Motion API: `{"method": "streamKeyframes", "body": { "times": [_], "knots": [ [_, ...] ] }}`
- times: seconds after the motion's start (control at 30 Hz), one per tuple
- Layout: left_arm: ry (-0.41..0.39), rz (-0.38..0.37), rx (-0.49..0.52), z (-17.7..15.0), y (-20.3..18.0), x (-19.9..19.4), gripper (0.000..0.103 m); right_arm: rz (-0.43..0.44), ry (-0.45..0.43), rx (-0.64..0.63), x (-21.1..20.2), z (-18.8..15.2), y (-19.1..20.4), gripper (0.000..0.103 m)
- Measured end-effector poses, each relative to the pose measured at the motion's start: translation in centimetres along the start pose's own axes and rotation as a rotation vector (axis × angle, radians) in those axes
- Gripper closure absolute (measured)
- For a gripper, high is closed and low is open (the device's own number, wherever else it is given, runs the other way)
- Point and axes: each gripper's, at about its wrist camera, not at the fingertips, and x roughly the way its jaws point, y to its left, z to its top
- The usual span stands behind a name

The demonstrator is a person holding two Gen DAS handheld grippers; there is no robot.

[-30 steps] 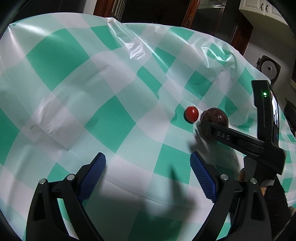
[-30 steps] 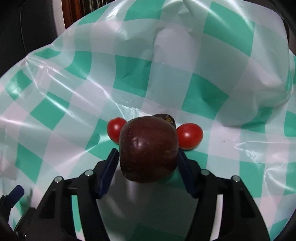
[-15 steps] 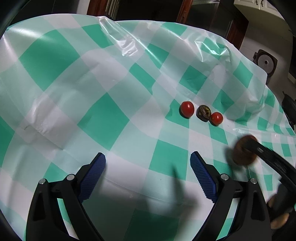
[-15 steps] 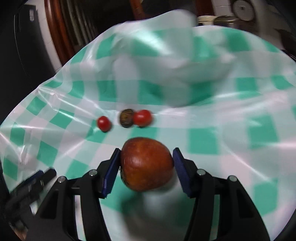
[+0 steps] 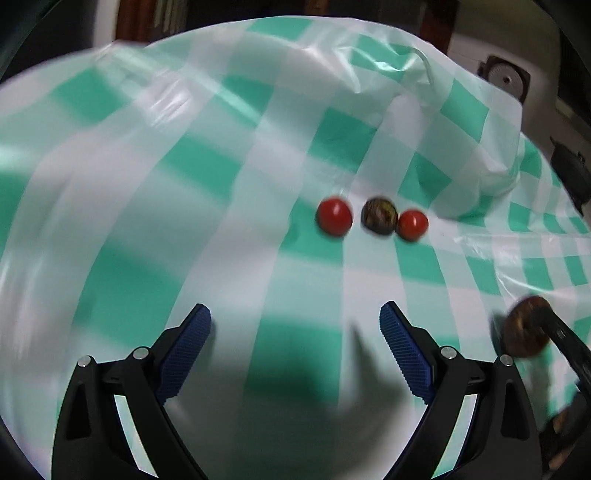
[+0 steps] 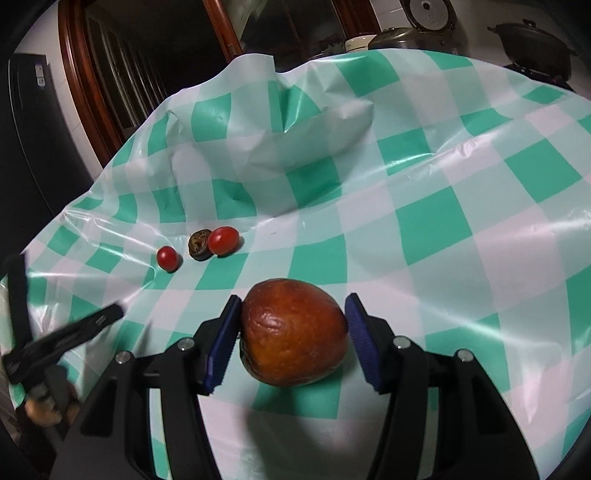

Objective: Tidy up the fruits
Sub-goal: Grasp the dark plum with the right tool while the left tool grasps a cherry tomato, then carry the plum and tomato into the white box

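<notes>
My right gripper (image 6: 291,328) is shut on a large wrinkled red-brown fruit (image 6: 293,332) and holds it just above the green-checked tablecloth (image 6: 424,221). In the left wrist view that fruit (image 5: 524,326) shows at the right edge. Two cherry tomatoes (image 5: 334,216) (image 5: 412,224) lie in a row with a small dark mottled fruit (image 5: 379,216) between them. In the right wrist view the same row sits to the far left: tomatoes (image 6: 168,257) (image 6: 222,240), dark fruit (image 6: 199,243). My left gripper (image 5: 295,332) is open and empty, short of the row.
The plastic cloth bulges into a raised fold (image 6: 314,136) behind the small fruits. A rice cooker (image 6: 430,18) and a dark pot (image 6: 532,40) stand beyond the table's far edge. A dark wooden door frame (image 6: 74,74) is at the far left.
My right gripper has carried the red-brown fruit away from the tomatoes, to their right and nearer. The left wrist view has swung, bringing the row of small fruits toward its centre.
</notes>
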Motion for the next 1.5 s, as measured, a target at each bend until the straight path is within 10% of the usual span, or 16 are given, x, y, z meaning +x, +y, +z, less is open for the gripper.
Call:
{"method": "streamKeyframes", "body": {
  "times": [0.63,1.5],
  "knots": [
    [0.107,0.048,0.206,5.7,-4.3,8.3,0.072,0.018,0.002,0.025,0.2,0.3,-0.4,0.045],
    [-0.004,-0.098,-0.043,-8.2,-0.4,-7.4,0.073,0.031,-0.004,0.038,-0.1,0.4,-0.3,0.045]
  ]
}}
